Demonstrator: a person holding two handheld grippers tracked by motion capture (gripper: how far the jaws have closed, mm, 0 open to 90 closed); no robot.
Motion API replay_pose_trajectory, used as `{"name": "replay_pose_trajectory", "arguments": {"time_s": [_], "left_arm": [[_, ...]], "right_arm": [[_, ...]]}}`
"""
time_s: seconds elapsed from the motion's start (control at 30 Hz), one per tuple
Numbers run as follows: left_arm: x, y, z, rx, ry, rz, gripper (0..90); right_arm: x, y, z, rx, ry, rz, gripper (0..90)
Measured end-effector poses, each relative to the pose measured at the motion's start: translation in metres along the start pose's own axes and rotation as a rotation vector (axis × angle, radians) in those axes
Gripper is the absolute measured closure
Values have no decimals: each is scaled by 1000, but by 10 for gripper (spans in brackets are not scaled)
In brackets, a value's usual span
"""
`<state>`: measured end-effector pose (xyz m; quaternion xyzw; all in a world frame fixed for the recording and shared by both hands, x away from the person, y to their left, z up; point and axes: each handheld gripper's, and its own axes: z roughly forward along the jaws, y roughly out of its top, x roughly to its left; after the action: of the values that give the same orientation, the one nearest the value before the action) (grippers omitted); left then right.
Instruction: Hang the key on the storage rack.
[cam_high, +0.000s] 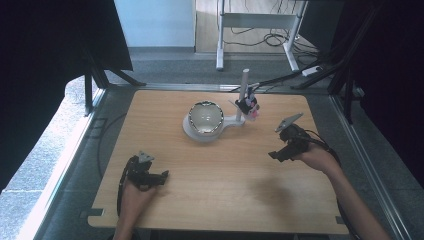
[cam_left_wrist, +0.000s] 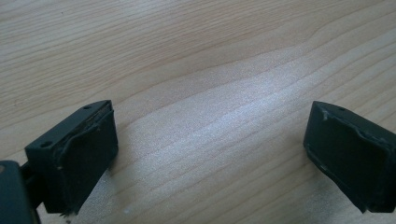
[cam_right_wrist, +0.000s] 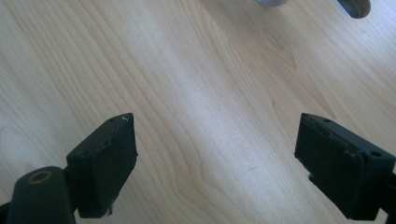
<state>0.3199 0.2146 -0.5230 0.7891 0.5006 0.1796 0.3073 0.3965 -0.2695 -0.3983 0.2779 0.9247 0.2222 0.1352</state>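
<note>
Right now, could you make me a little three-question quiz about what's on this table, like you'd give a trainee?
1. True or false: the left gripper is clamped on the bowl.
2. Which is nearer the upright white post? A) the left gripper B) the right gripper
3. Fill in: in the right gripper view, the jaws stand ____ over the bare wooden table.

Key:
1. False. In the left gripper view its jaws are wide apart with only wood between them, and in the high view it is near the table's front edge, far from the bowl.
2. B.
3. Open, holding nothing.
</note>
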Motion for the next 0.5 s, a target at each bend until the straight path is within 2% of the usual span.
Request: {"name": "replay_pose_trajectory", "arguments": {"time_s": [0.5], "left_arm": [[0, 0, 0, -1, 0, -4, 28]], "right_arm": [[11, -36, -7, -37, -36, 37, 128]]}}
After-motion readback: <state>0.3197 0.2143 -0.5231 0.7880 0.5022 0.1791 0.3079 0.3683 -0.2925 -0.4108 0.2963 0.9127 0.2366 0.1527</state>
